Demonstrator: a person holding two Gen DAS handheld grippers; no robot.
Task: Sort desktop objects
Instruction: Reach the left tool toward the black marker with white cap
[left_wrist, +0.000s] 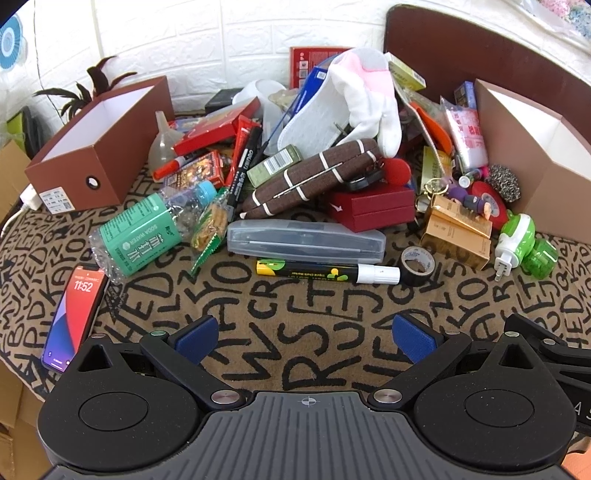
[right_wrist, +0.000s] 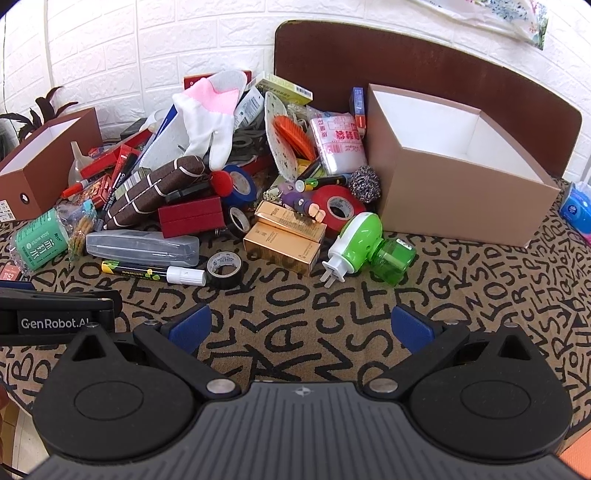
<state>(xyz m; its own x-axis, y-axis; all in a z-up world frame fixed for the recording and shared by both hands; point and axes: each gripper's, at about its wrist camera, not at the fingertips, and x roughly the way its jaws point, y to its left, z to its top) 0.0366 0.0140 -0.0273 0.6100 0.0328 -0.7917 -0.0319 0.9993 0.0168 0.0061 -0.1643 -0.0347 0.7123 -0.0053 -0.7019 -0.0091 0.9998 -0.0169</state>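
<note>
Left wrist view: the left gripper (left_wrist: 303, 338) gapes wide, holding nothing — the jumbled heap of desktop objects (left_wrist: 314, 166) sits ahead on the letter-printed brown cloth (left_wrist: 295, 306); the long dark-brown cardboard box (left_wrist: 99, 147) looks empty.

Right wrist view: the right gripper (right_wrist: 301, 330) is likewise spread and empty; the tan square cardboard box (right_wrist: 454, 195) shows only bare walls.

Progress: sorting seems unstarted — everything is left.

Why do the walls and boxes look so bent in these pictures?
Fisheye lenses: in the left wrist view the brown box bows outward and the corners go dark; in the right wrist view the headboard curves. Both are evenly lit and sharp, with little glare.
</note>
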